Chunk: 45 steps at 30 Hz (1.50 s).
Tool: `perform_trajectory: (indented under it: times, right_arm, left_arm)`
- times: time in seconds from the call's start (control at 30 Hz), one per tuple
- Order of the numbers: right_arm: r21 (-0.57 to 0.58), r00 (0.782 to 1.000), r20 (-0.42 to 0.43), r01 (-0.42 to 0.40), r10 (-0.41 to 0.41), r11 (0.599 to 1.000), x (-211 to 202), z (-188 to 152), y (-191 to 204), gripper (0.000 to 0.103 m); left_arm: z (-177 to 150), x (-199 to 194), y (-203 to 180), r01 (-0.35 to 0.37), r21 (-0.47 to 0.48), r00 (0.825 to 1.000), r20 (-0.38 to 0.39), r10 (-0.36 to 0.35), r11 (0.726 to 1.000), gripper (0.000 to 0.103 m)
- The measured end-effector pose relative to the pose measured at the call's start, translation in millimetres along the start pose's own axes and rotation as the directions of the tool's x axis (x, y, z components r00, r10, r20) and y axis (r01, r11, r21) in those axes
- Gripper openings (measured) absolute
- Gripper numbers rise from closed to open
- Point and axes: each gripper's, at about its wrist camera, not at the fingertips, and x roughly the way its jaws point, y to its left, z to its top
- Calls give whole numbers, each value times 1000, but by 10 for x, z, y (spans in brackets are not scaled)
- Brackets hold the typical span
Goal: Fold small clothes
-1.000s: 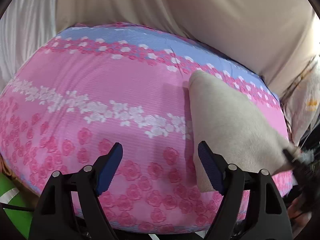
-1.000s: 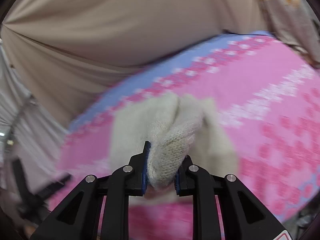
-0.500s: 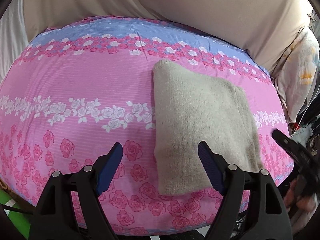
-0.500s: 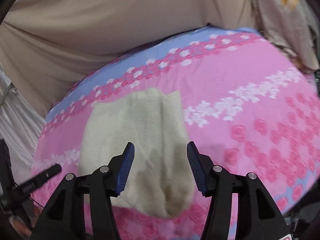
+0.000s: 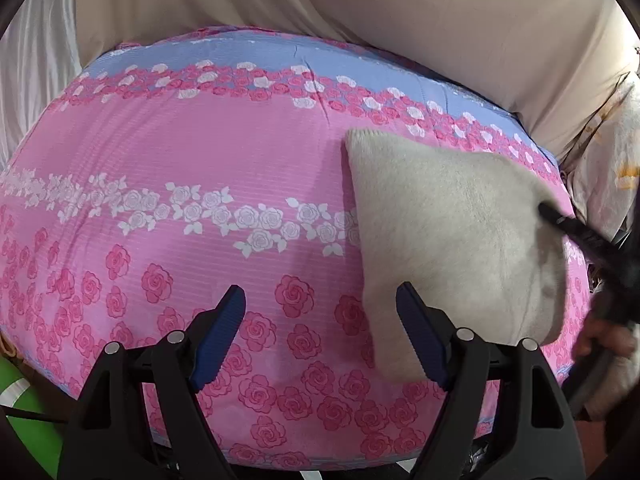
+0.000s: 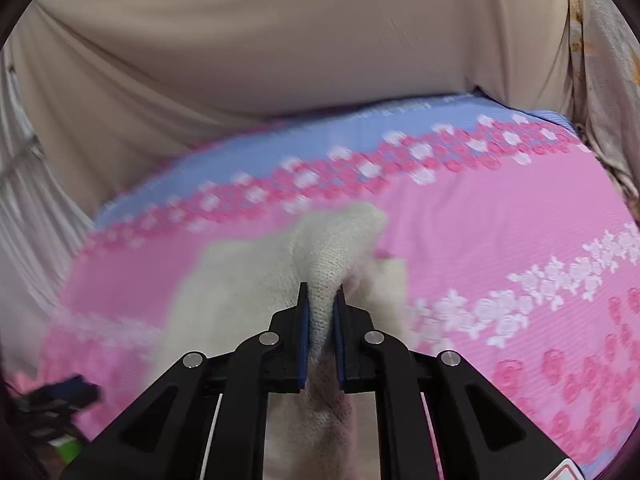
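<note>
A beige knit garment (image 5: 440, 232) lies folded on the right part of a pink rose-print bed cover (image 5: 200, 152). My left gripper (image 5: 320, 292) is open and holds nothing; it hovers over the cover's near edge, its right finger just over the garment's near left corner. The jaws of my right gripper (image 6: 322, 292) are closing, and its blue pads pinch a raised ridge of the garment (image 6: 240, 288). In the left wrist view one black finger (image 5: 576, 232) of the right gripper shows at the garment's right edge, which is pulled up off the cover (image 6: 500, 208).
A beige sheet (image 5: 400, 20) hangs behind the bed. A pale printed cloth (image 5: 612, 168) sits at the far right. A green object (image 5: 24, 420) shows at the lower left below the bed edge. A hand (image 5: 604, 340) holds the right gripper.
The right gripper let go of the garment, which lay flat half a second ago, then shut again on its right side and raised it. The left gripper stayed open.
</note>
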Motion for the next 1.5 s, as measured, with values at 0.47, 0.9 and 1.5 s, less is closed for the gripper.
perform_trajectory:
  times: [0.47,0.9,1.5]
  right_arm:
    - [158,988,-93,-107,122,982,-803,-1216,-224,43]
    - [123,977,-111,-167,181,978,-395,-1071,-150,10]
    - [81,970,-198,-128,142,989,-159,-1180,-257,8]
  left_arm:
    - [-269,110,-239,125,75,980,-167,-111,989,75]
    - [-653,487,-510,95,316,985,-168,-42,944,56]
    - [-593,679,-262,-12,126,978,-206,38,992,17]
